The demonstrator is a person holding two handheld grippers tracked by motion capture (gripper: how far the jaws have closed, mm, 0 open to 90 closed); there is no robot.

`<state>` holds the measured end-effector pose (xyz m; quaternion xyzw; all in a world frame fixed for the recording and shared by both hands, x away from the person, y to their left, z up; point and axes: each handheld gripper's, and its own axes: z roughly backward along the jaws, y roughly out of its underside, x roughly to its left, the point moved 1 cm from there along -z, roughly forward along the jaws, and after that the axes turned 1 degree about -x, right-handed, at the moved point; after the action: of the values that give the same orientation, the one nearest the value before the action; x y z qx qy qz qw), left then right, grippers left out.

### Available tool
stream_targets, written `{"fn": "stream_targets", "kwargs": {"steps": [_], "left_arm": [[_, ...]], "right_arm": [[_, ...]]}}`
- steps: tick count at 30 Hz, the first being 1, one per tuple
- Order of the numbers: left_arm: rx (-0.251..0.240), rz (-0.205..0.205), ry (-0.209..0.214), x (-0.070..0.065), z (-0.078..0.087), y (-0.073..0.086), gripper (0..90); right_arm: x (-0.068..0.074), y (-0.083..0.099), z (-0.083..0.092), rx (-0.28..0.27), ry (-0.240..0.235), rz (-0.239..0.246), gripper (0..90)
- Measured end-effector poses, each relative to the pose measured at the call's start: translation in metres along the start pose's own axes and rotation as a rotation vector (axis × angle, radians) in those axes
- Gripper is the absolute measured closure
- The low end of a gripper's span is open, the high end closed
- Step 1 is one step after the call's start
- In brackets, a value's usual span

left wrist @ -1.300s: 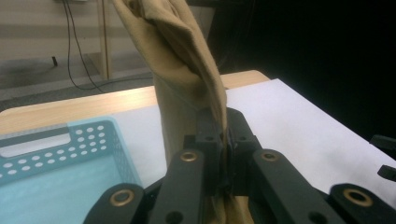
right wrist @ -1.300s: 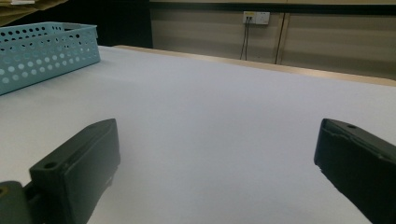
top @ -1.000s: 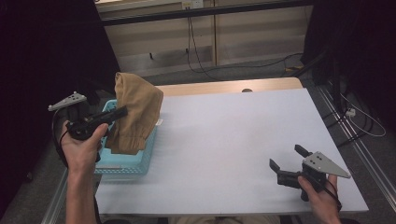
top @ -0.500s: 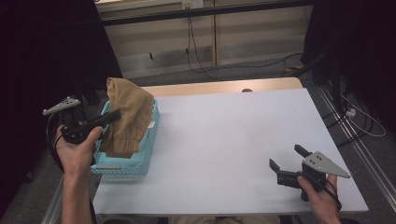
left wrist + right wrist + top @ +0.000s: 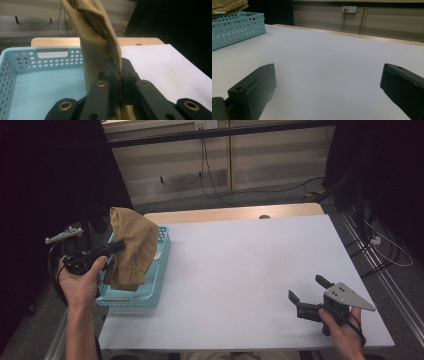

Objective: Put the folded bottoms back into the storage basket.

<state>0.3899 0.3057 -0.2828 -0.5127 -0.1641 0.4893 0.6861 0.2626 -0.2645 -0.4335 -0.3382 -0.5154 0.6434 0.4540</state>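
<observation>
**Tan cloth pinched over the blue basket**

Tan folded garment [image 5: 131, 246], at the left of the high view, draped over and into the light-blue perforated basket [image 5: 159, 270]. Hanging in soft vertical folds, upper end bunched above the basket's far rim, lower end down inside the basket. In the left gripper view, rising as a tall column [image 5: 96, 37] through the centre of the frame, with the basket's holed wall [image 5: 27, 61] and pale floor to its left.

Left gripper [image 5: 117, 246] clamped on the cloth: black jaws pressed together on a fold of fabric, seen close up low in the left gripper view [image 5: 119, 75], fabric squeezed between the two pads. Held by a hand [image 5: 82, 279] at the far left of the high view, forearm entering from the bottom edge, cable looping beside the wrist.

Basket sitting on the left edge of the white table [image 5: 250, 270], its long side running away from the camera. In the right gripper view, basket corner [image 5: 237, 30] at the upper left, a bit of tan cloth [image 5: 227, 6] above its rim.

Right gripper [image 5: 307, 292] at the lower right of the high view, well apart from basket and cloth, low over bare tabletop. Jaws spread wide, nothing between them; in the right gripper view [image 5: 327, 85], one jaw at each lower corner with white table between. Grey three-cornered plate on top, hand [image 5: 342, 330] gripping from the bottom edge.

Beyond the table: a pale wooden strip [image 5: 235, 213] along the far edge, cables on the floor, beige wall panels.
</observation>
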Motion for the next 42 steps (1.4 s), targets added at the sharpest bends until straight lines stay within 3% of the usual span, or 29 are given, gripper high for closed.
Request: {"fn": "stream_targets", "kwargs": {"steps": [8,42], "left_arm": [[0.027,-0.001,-0.021,0.006,-0.012,0.006,86.5],[0.090,0.047,0.001,0.020,-0.046,0.023,86.5]], "right_arm": [[0.000,0.000,0.000,0.002,-0.001,-0.001,0.2],[0.000,0.000,-0.001,0.002,-0.004,-0.001,0.2]]}}
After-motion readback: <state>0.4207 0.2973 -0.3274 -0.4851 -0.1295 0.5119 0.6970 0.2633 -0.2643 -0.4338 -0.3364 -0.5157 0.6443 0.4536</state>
